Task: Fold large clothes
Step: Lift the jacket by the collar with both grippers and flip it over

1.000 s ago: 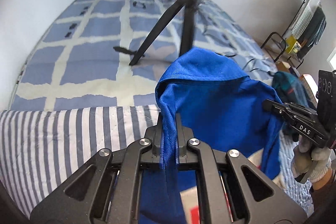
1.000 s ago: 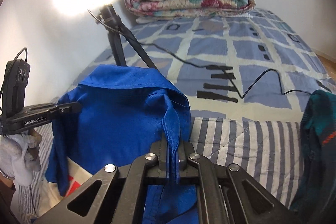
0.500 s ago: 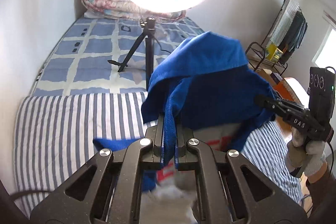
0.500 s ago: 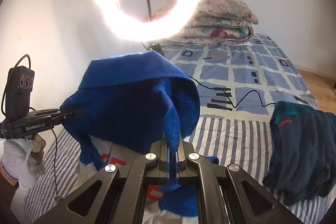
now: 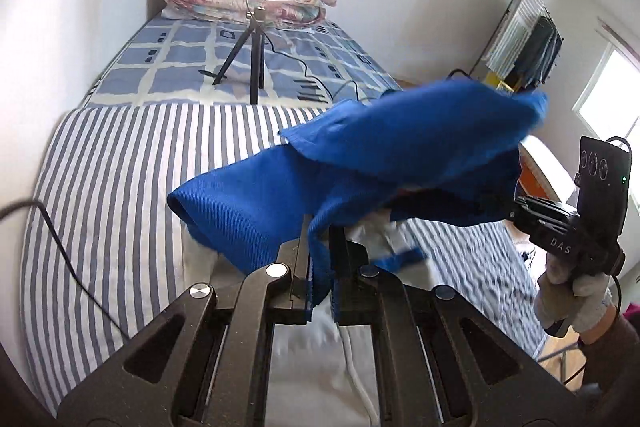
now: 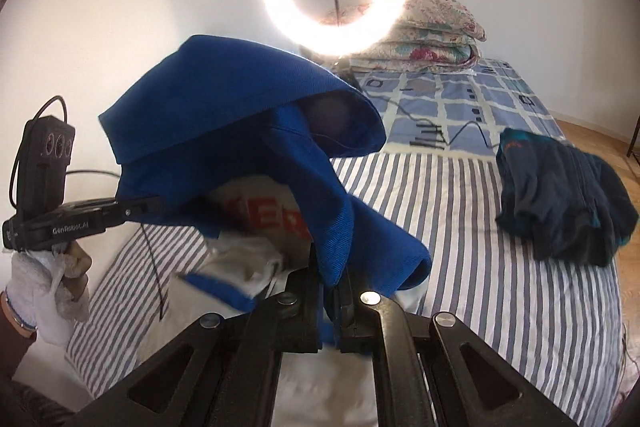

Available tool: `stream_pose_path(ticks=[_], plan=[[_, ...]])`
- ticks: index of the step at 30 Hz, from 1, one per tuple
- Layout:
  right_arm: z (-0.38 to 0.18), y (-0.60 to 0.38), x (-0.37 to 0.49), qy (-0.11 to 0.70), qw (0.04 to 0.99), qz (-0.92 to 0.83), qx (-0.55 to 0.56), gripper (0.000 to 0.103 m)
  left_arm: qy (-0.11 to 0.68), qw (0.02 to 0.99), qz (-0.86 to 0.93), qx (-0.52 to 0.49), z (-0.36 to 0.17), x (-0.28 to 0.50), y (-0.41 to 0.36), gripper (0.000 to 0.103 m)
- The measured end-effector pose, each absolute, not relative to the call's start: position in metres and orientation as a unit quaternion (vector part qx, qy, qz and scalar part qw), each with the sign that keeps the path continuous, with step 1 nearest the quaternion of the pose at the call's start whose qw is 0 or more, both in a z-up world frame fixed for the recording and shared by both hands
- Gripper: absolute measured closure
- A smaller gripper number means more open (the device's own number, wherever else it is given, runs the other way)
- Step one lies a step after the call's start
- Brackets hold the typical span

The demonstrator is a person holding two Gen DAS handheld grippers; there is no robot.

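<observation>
Since the earlier frames both grippers have risen and drawn back from the ring lamp, lifting the blue twill garment with white, red-lettered panel point(image 5: 400, 155) clear of the grey-and-white striped quilt point(image 5: 120, 187). The left gripper point(image 5: 319, 247) is clamped on a blue fabric edge at lower centre of its view. The right gripper point(image 6: 329, 267) is likewise clamped on blue fabric. The garment hangs between them (partly motion-blurred), filling centre frame. A dark teal folded garment point(image 6: 560, 203) lies on the quilt at right of the right-wrist view.
</observation>
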State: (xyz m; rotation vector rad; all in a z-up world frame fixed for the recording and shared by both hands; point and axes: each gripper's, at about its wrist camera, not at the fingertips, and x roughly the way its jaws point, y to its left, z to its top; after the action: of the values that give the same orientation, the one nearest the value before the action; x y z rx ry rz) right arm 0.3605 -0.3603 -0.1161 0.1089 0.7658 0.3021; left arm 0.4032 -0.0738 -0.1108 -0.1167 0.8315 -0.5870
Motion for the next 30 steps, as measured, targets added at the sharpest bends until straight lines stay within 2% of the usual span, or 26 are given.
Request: stream_pose_path(ticks=[10, 18, 22, 24, 25, 26, 28, 30], plan=[[-0.162, -0.332, 0.261, 0.395, 0.907, 0.148, 0.022, 0.102, 0.430, 0.862, -0.264, -0.038, -0.157, 0.322, -0.043, 0.099], [-0.210, -0.318, 0.227, 0.429, 0.894, 0.132, 0.005, 0.102, 0.446, 0.860, -0.249, 0.002, -0.203, 0.272, -0.037, 0.099], [-0.223, -0.307, 0.217, 0.437, 0.890, 0.124, -0.037, 0.101, 0.456, 0.857, -0.239, -0.005, -0.217, 0.261, -0.033, 0.099], [-0.220, -0.305, 0.212, 0.433, 0.892, 0.118, -0.049, 0.097, 0.458, 0.858, -0.233, 0.000, -0.217, 0.257, -0.030, 0.095], [-0.217, -0.304, 0.206, 0.429, 0.894, 0.116, -0.054, 0.093, 0.457, 0.859, -0.231, 0.002, -0.214, 0.253, -0.028, 0.094], [-0.212, -0.303, 0.200, 0.426, 0.895, 0.119, -0.055, 0.085, 0.457, 0.860, -0.229, 0.004, -0.213, 0.250, -0.025, 0.092], [-0.199, -0.304, 0.186, 0.415, 0.900, 0.119, -0.065, 0.078, 0.456, 0.860, -0.231, 0.005, -0.207, 0.244, -0.019, 0.092], [-0.184, -0.305, 0.170, 0.406, 0.903, 0.118, -0.074, 0.077, 0.454, 0.859, -0.235, 0.003, -0.196, 0.232, -0.011, 0.090]])
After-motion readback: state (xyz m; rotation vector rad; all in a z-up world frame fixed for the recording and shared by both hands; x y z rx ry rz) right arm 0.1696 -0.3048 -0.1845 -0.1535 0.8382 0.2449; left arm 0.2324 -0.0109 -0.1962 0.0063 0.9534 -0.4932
